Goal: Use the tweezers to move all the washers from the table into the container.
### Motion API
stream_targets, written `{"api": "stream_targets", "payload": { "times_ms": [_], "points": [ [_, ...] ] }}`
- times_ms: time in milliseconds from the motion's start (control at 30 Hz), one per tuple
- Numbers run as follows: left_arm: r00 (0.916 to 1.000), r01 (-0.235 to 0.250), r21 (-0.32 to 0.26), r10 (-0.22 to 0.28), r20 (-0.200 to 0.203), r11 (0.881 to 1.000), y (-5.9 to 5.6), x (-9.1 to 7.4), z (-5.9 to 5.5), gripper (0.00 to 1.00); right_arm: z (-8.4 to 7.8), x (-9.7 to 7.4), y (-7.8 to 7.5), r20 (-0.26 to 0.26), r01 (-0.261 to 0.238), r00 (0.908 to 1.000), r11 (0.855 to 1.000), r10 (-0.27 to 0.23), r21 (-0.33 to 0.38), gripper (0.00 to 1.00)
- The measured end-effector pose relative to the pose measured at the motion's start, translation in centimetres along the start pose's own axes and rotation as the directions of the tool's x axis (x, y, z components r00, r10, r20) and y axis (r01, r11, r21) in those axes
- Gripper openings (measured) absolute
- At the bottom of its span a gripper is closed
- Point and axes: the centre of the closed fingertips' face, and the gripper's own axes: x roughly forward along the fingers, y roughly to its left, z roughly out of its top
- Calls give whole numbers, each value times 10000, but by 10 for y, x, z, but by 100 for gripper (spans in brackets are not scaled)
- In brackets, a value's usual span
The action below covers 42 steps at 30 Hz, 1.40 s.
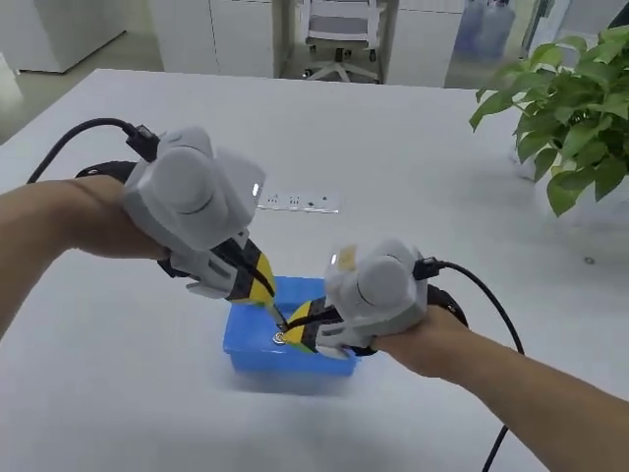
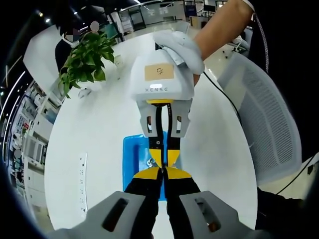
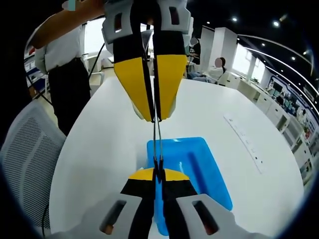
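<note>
A blue container [image 1: 246, 354] stands on the white table [image 1: 413, 157], between my two grippers. The thin metal tweezers [image 3: 157, 142] run from my left gripper [image 3: 154, 118] down to my right gripper [image 3: 158, 172]. Both grippers are shut on the tweezers, tip to tip over the container [image 3: 199, 164]. In the head view my left gripper [image 1: 265, 298] comes down from the left and my right gripper [image 1: 298, 329] from the right. A small washer [image 1: 279, 338] shows just under them, above the container's floor. In the left gripper view my left gripper [image 2: 163, 170] faces my right gripper [image 2: 164, 158] over the container [image 2: 132, 159].
A white power strip [image 1: 300, 202] lies on the table behind the container. A potted plant [image 1: 580, 108] stands at the far right. Black cables trail from both grippers. An office chair [image 1: 339, 29] sits beyond the table, and a mesh chair [image 3: 30, 164] stands beside it.
</note>
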Motion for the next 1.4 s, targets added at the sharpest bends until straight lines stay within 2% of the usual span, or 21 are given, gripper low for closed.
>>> {"api": "stream_targets", "payload": {
  "times_ms": [300,767,800,1000,1200,1233,1300,1400],
  "points": [
    [9998,15,14,-15,-192,10000,-13,3,-7,5,-7,-6,11,-190,-101,9998,9997,97,-219,3],
    [9995,0,-130,-4,-326,9999,-23,9,-21,5,-13,-12,19,-517,-181,9985,9987,156,-474,3],
    [9993,124,-233,-132,-347,9997,-26,10,-24,4,-13,-12,21,-528,-233,9984,9986,208,-470,3],
    [9992,96,-206,-104,-390,9997,-25,15,-27,4,-15,-14,23,-633,-265,9977,9980,229,-567,3],
    [9987,161,-184,-170,-485,9997,-29,19,-27,4,-17,-15,25,-791,-327,9965,9977,280,-596,3],
    [9984,304,-212,-314,-473,9993,-31,20,-27,4,-17,-14,24,-757,-268,9969,9979,222,-592,3],
    [9981,153,-18,-154,-593,9999,-30,22,-30,4,-17,-15,23,-803,-239,9966,9984,198,-509,3],
    [9985,19,37,-17,-543,10000,-30,22,-30,7,-18,-15,23,-851,-248,9962,9983,202,-537,3]
  ]
}}
